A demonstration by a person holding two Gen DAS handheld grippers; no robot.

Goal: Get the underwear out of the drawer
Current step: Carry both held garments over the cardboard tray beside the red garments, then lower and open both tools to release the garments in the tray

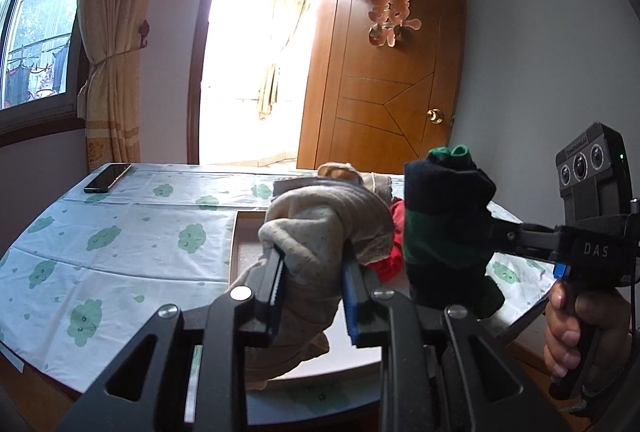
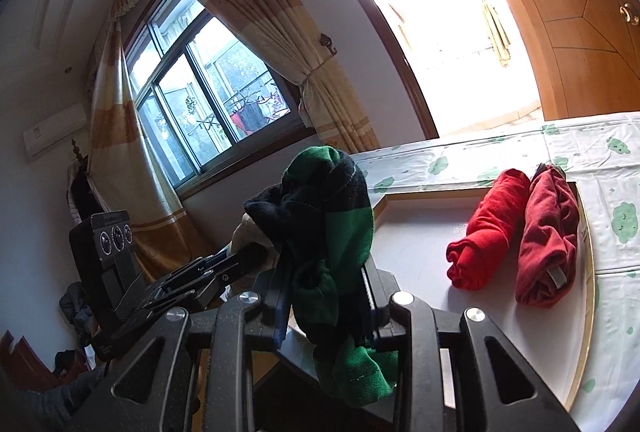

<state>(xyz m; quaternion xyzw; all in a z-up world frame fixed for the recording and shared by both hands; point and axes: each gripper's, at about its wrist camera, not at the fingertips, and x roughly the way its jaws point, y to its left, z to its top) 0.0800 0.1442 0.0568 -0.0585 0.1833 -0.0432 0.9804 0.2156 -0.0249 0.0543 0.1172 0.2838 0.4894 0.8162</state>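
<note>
Open sheet-covered bed (image 1: pixel 120 232) from nine to eleven o'clock, blocked only by a phone (image 1: pixel 107 177) at ten. At two o'clock, two red rolls (image 2: pixel 520 236) filling the drawer's (image 2: pixel 420 232) far side; bare floor beside them.

Your beige bundle (image 1: pixel 320 232) hides most of the drawer (image 1: pixel 240 232); the red roll (image 1: pixel 394 256) peeks out behind it, its shape unreadable.
</note>
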